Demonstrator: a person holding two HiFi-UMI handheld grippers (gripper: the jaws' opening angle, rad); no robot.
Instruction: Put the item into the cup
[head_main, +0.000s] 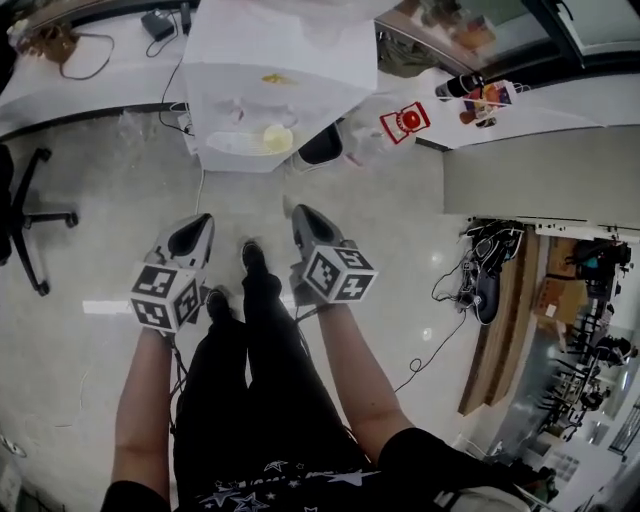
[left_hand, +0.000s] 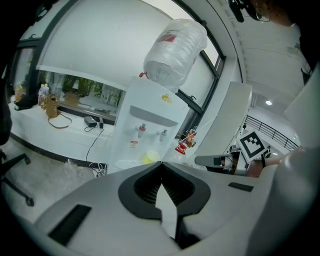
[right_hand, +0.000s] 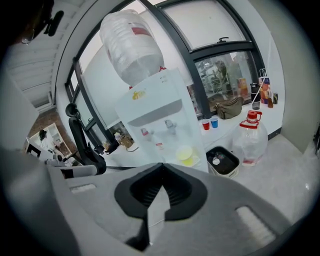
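As left gripper (head_main: 203, 221) and right gripper (head_main: 301, 213) hang closed, empty, floor (head_main: 100, 200) fronts the dispenser (head_main: 262, 70).

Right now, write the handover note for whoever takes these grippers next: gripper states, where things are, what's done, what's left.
Left gripper: shut, nothing between its jaws, held over the floor.
Right gripper: shut and empty too, beside the left.
The small yellow cup stands on the drip tray of the white water dispenser straight ahead.
Done: nothing that shows; no item is held, and the cup's contents cannot be told.
Left: find the item, grasp it, put it into the cup.
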